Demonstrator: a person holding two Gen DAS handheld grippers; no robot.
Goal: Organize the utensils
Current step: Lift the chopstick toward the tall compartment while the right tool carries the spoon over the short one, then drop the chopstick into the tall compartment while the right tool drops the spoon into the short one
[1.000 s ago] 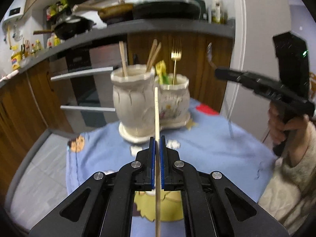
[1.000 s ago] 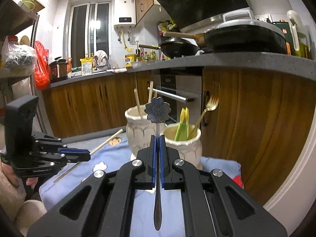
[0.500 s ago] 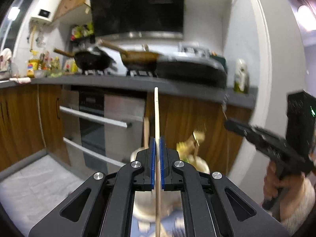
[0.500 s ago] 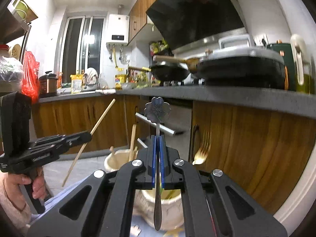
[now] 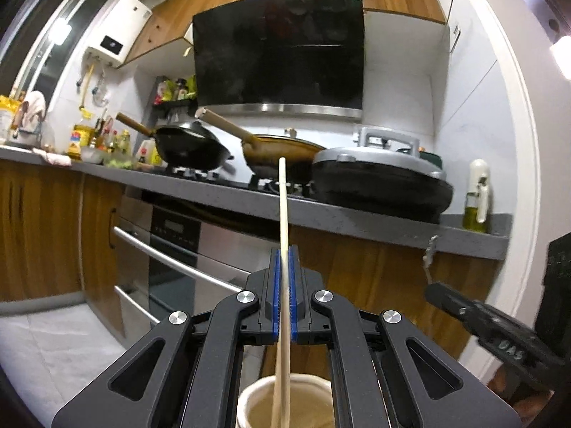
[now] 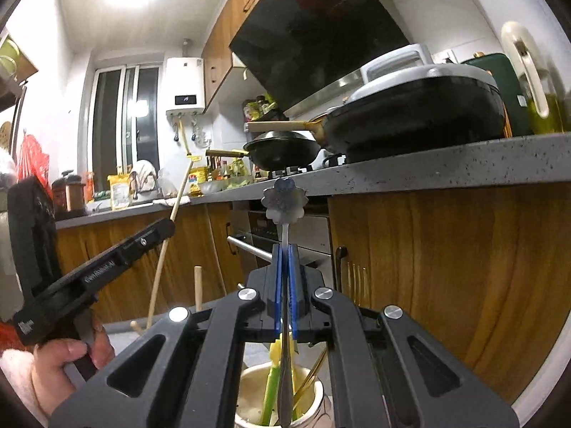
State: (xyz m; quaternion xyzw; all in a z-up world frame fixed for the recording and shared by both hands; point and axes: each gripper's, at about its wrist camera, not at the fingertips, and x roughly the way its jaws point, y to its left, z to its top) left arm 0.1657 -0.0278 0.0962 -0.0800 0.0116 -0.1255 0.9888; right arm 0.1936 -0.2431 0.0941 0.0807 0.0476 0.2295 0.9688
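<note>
- Left wrist view: left gripper (image 5: 283,278) jaws clamp a pale wooden chopstick (image 5: 282,235) over a cream ceramic pot (image 5: 285,397); lower it straight.
- Right gripper (image 6: 284,278) jaws clamp a flower-headed metal spoon (image 6: 284,199).

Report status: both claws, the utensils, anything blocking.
Left claw shut on chopstick, above cream holder. Right claw shut on flower-handled spoon, above its holder. Nothing blocking.

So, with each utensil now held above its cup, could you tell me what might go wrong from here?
1. The chopstick sits slanted in the left hand-held gripper; its lower end could catch the cup's rim and slip.
2. The right cup already holds green utensils and a gold one; the flower spoon in the right hand-held gripper may jam against them.
</note>
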